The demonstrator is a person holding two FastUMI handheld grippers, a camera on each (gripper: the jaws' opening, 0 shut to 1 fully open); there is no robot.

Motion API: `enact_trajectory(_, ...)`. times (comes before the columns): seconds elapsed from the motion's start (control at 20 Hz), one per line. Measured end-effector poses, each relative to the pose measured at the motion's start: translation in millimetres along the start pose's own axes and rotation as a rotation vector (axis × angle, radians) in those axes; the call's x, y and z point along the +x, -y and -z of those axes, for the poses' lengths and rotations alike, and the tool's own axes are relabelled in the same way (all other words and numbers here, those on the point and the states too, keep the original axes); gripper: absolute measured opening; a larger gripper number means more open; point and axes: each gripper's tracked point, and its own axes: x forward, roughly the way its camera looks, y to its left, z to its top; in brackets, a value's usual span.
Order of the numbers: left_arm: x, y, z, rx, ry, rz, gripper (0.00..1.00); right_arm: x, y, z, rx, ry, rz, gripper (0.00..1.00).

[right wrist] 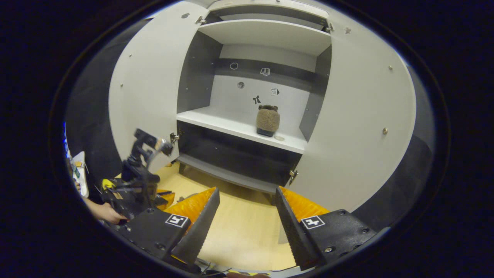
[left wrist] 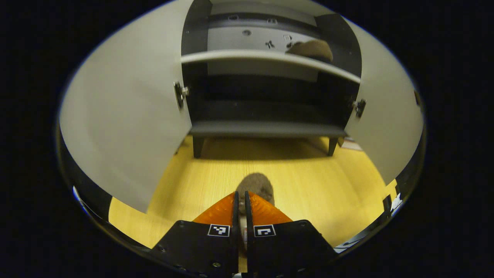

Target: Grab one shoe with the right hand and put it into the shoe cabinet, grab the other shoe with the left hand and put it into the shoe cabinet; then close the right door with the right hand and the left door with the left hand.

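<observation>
Looking forward along the left hand-held gripper [left wrist: 240,210] at bottom centre of the left gripper view: fingers drawn almost together, pinching the near edge of a fuzzy brown shoe [left wrist: 256,187] that lies on the yellow wooden floor [left wrist: 328,193] in front of the shoe cabinet [left wrist: 266,129]. Standing open on both sides, the left door [left wrist: 123,116] and the right door [left wrist: 386,116]. Resting already on the middle shelf [right wrist: 239,129], right of centre in the right gripper view, the other shoe [right wrist: 268,120]. Spread wide and holding nothing, the right hand-held gripper [right wrist: 247,222] at bottom centre of that view. Likely light, soft and squashy, this plush slipper (pile probably a little slippery); best pinched at the heel rim or collar, where the fabric folds firmly, rather than on the rounded toe.
</observation>
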Motion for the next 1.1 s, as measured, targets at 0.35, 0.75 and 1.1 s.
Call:
enact_trajectory(0.35,-24,-11,25,-0.072,-0.05,0.073,0.67,9,-18,11,0.041,-0.02,-0.064,0.92)
enact_trajectory(0.75,42,-22,147,-0.008,-0.284,0.034,0.67,4,-10,50,-0.074,-0.16,-0.061,0.92)
enact_trajectory(1.1,60,-25,144,-0.053,-0.282,0.091,0.65,4,-25,66,-0.107,-0.227,-0.1,0.92)
